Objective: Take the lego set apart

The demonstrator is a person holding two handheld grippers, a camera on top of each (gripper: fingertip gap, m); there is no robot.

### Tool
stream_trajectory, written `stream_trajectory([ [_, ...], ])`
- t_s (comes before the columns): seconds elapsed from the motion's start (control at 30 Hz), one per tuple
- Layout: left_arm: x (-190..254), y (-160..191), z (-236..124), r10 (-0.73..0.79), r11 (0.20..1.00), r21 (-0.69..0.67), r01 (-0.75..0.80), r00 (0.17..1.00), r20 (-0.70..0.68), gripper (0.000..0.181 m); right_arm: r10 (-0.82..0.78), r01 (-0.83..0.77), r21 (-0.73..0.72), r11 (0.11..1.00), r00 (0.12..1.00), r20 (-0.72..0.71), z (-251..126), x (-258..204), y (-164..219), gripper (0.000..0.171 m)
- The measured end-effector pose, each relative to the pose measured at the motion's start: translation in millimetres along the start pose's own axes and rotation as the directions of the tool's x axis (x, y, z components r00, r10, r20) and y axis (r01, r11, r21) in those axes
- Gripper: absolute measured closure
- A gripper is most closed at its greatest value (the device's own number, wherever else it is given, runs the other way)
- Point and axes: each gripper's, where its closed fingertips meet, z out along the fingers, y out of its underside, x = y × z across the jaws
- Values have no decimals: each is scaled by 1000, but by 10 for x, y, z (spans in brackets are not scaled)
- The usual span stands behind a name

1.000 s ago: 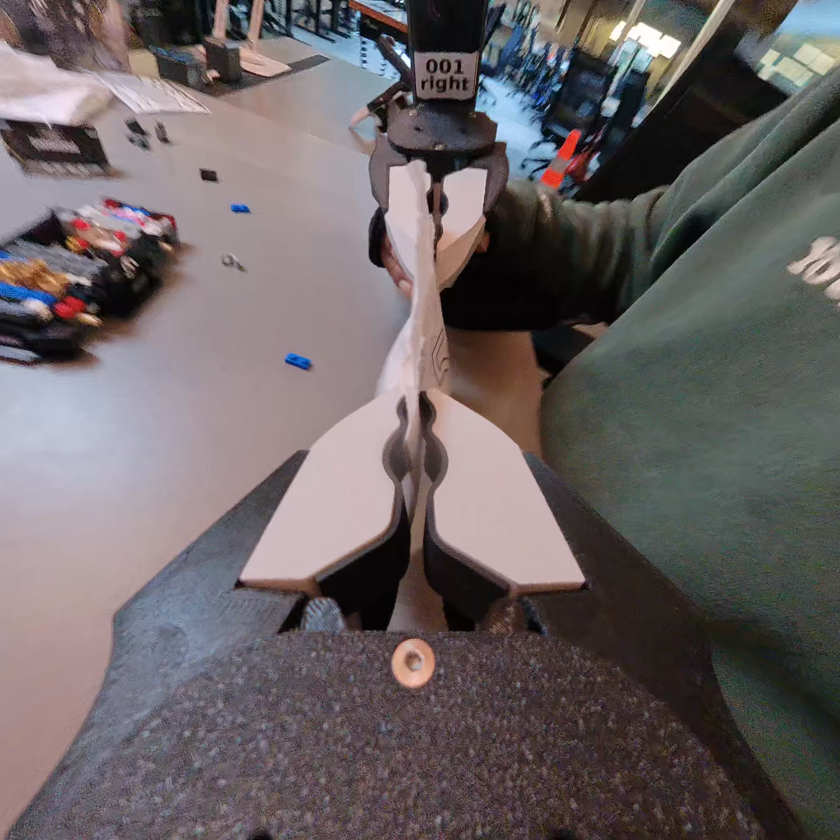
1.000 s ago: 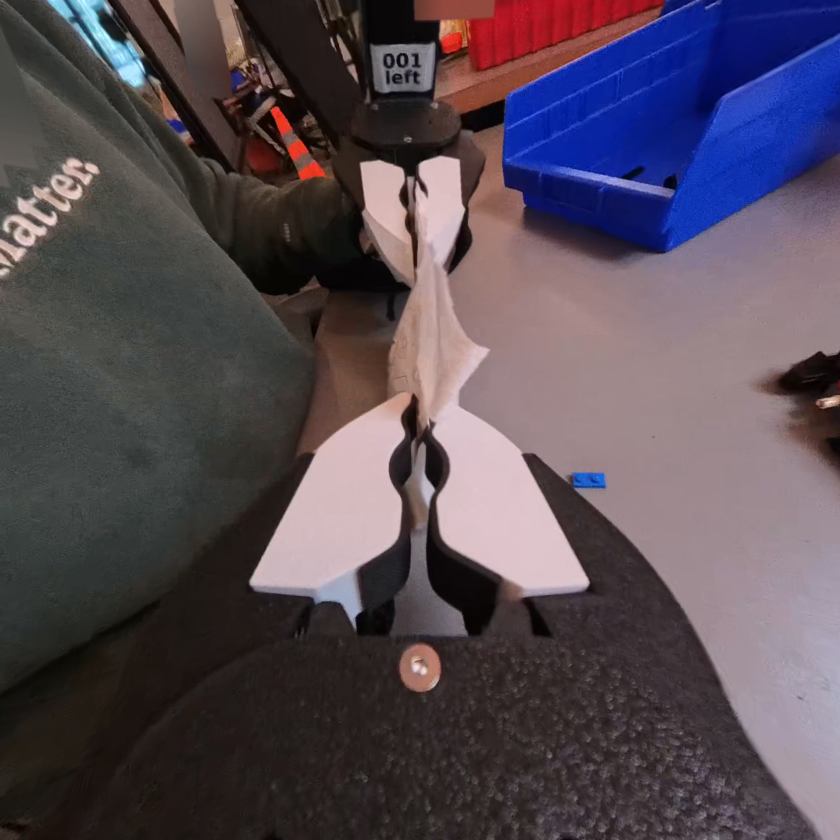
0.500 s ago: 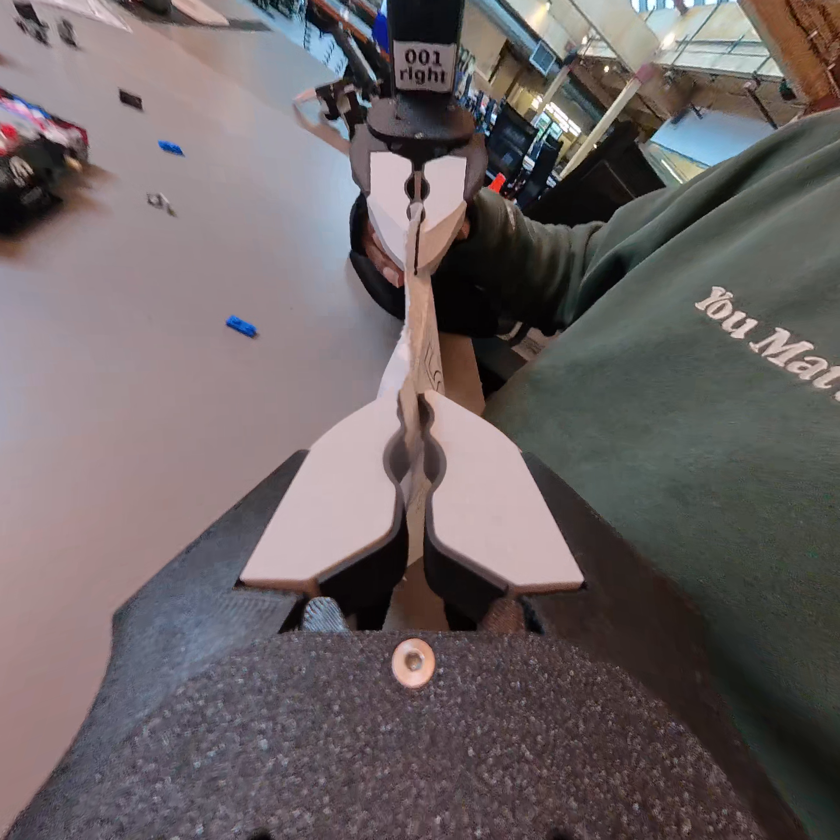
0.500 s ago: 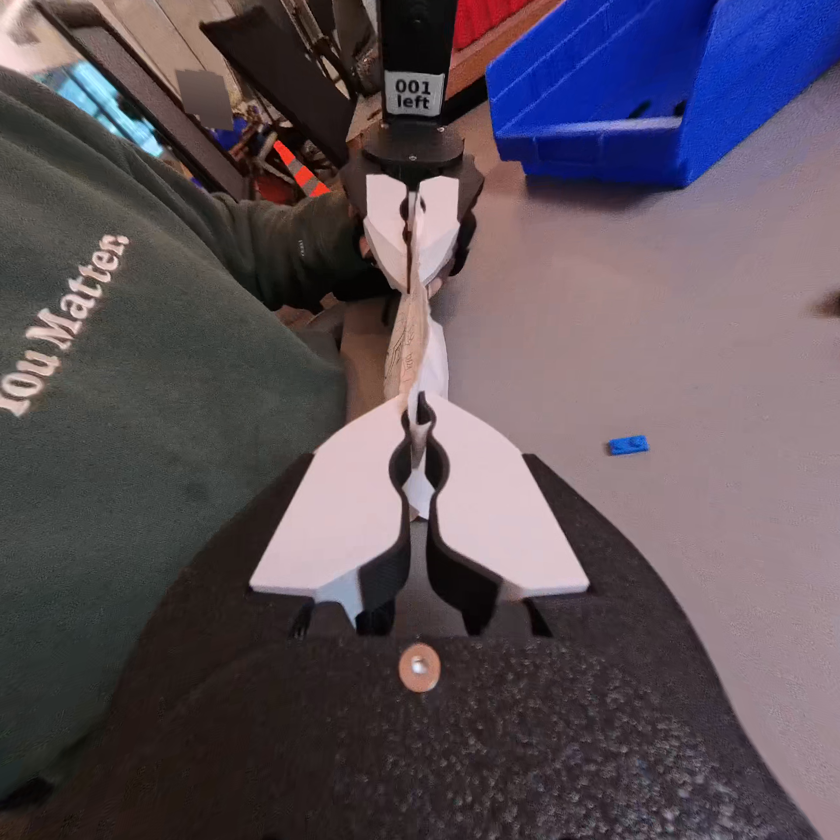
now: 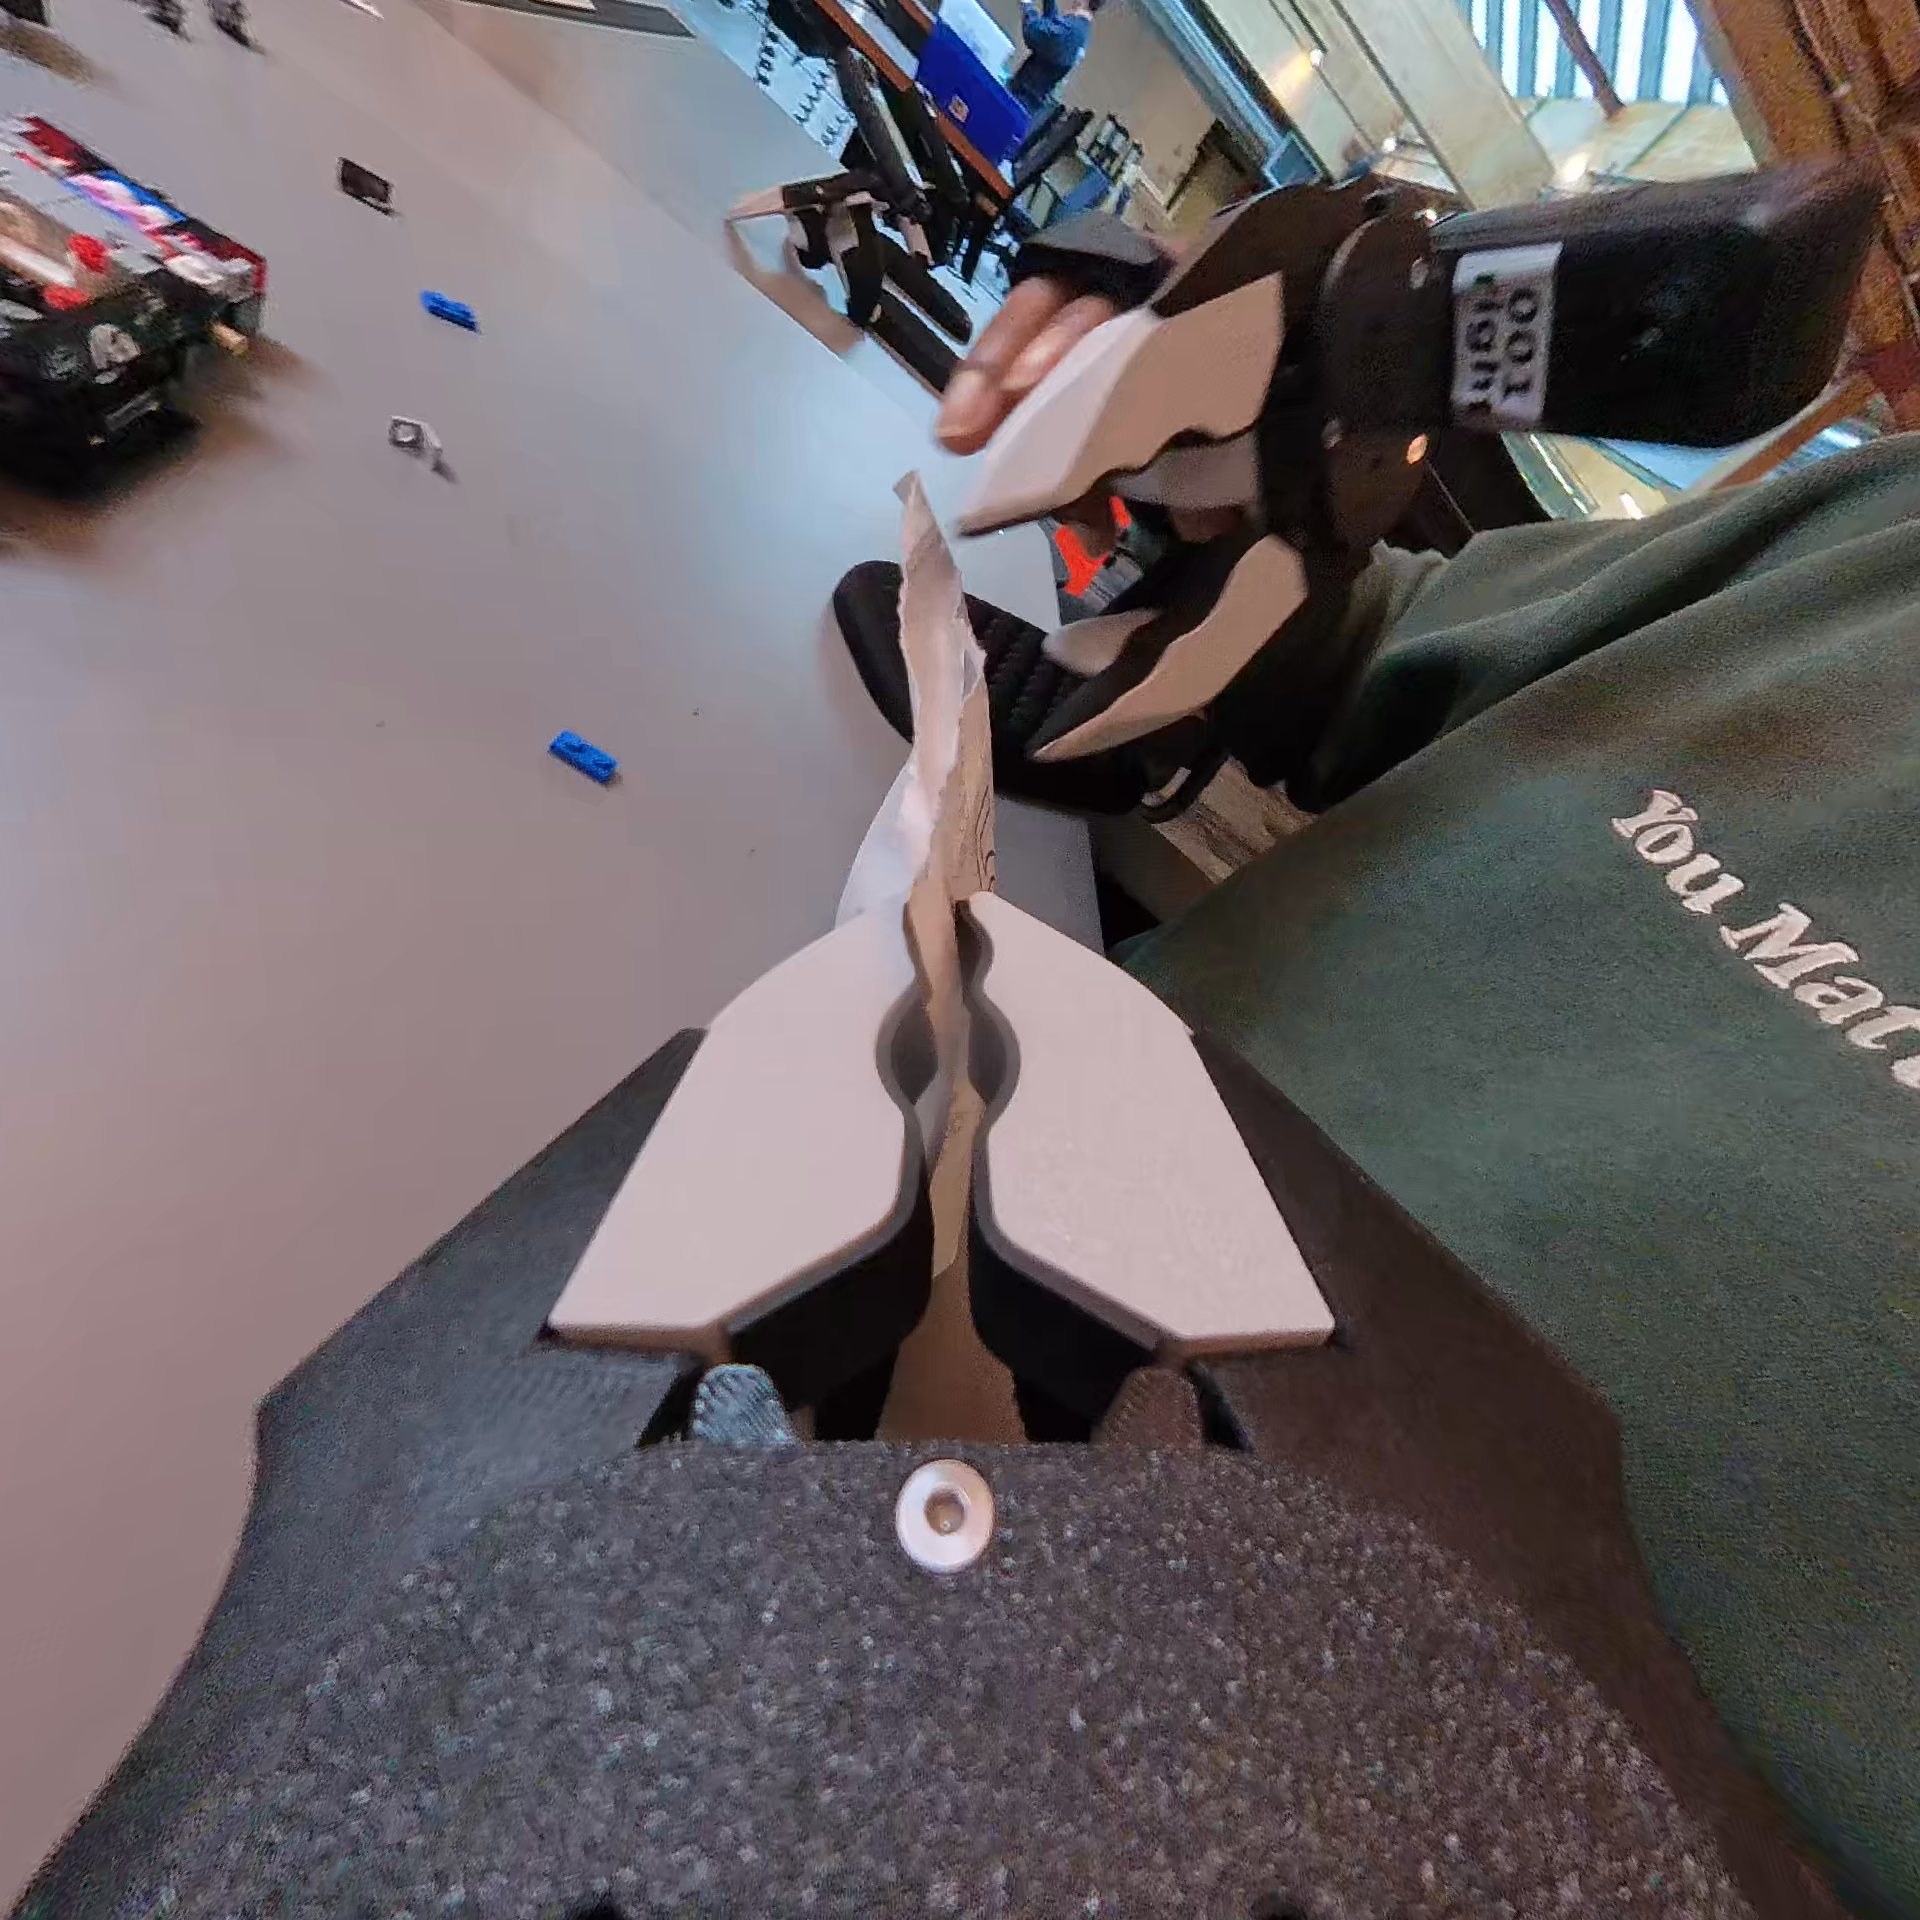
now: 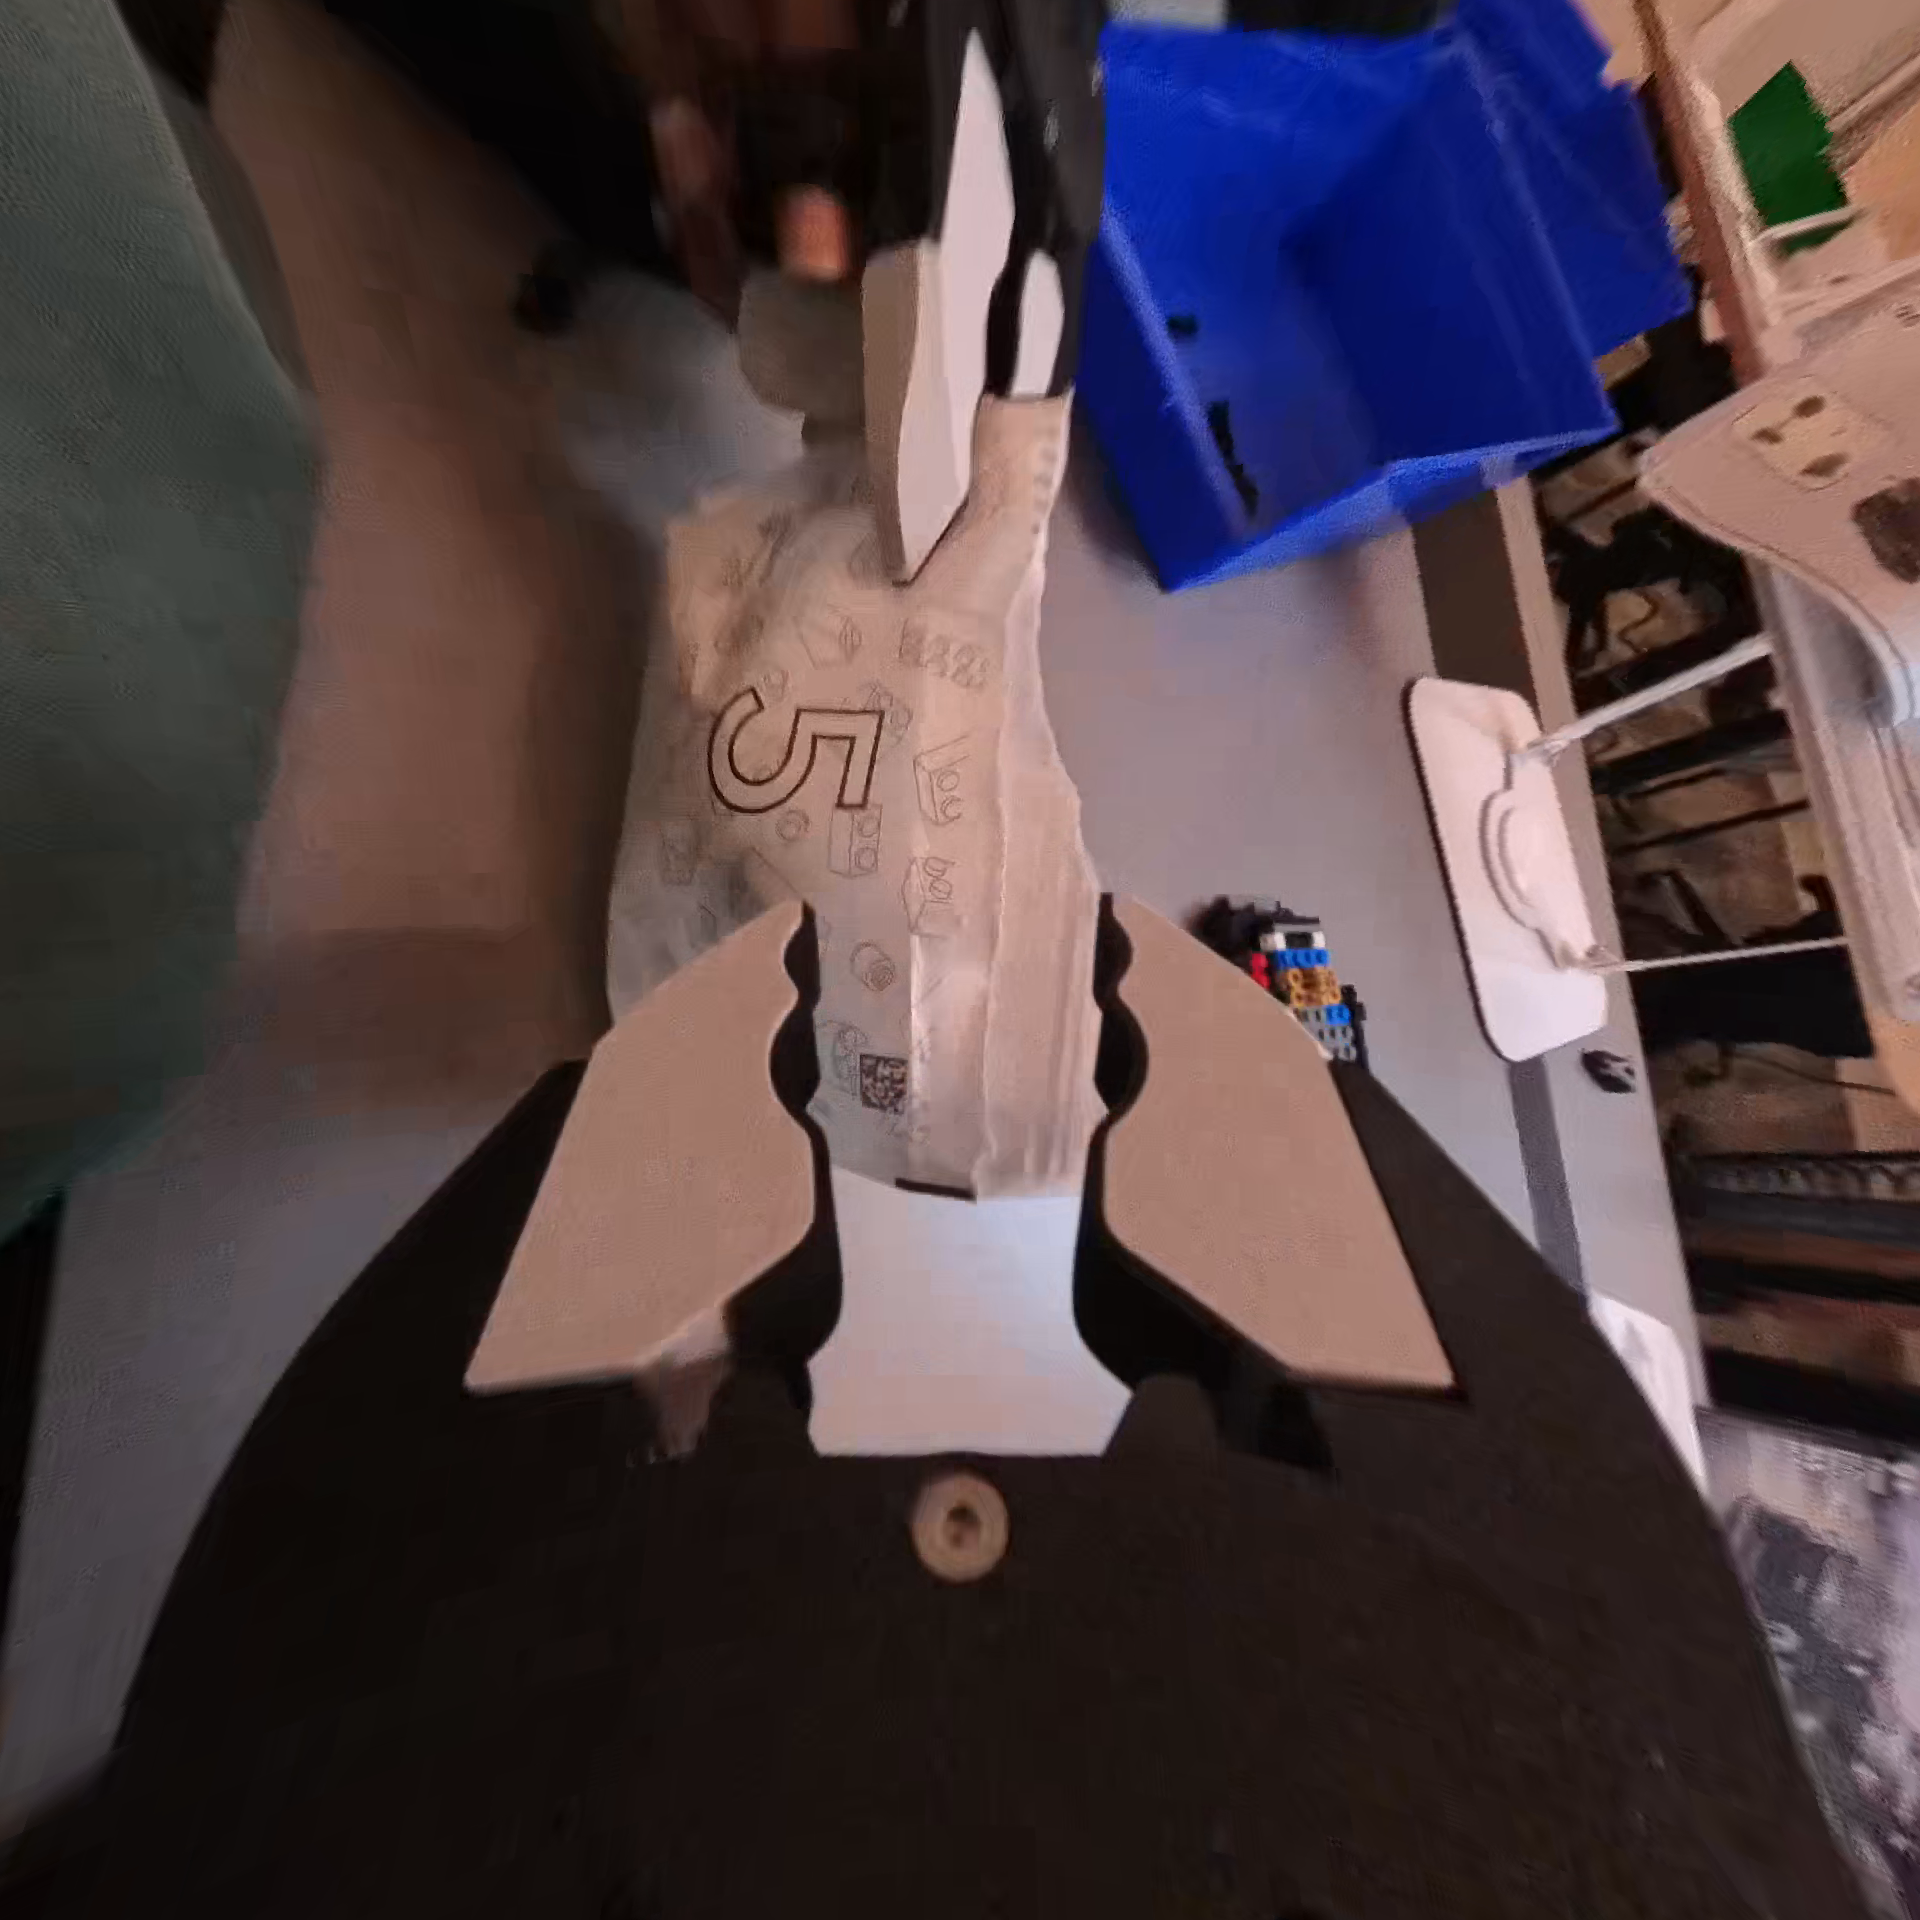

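Pinching the paper bag point(image 5: 940, 727) tight, your left tool point(image 5: 951, 914) held it over the surface point(image 5: 312, 779) while your right tool point(image 6: 951, 925) was spread wide.

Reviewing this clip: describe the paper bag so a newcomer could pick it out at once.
Start at the grey table; above its near edge the left tongs are shut on a crumpled white paper bag. Unlike the small blue bricks on the table, it is limp, pale and printed with outline drawings.

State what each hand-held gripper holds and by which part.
The left hand-held gripper is shut on the paper bag, pinching one end. The right hand-held gripper is open, holding nothing.
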Motion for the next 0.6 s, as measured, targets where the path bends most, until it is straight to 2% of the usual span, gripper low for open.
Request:
stream_trajectory([
  [0.1,89,-29,59,35,999,-19,-36,999,-36,181,-28,37,-90,995,995,98,199,-112,71,120],
  [0.23,227,-24,41,138,990,-23,-141,987,-86,181,21,6,-109,994,970,244,219,-227,89,132],
  [0.3,309,10,43,170,984,-32,-175,977,-126,181,49,-16,-111,994,951,305,223,-275,75,132],
  [0.47,367,44,13,296,953,-30,-301,949,-112,181,147,-141,-41,989,934,327,100,-103,-4,119],
  [0.57,376,86,25,443,894,-38,-446,894,-71,181,252,-242,-74,968,894,371,67,-136,98,105],
  [0.6,367,82,34,490,870,-39,-492,870,-50,181,282,-279,-68,958,870,403,57,-163,108,106],
])
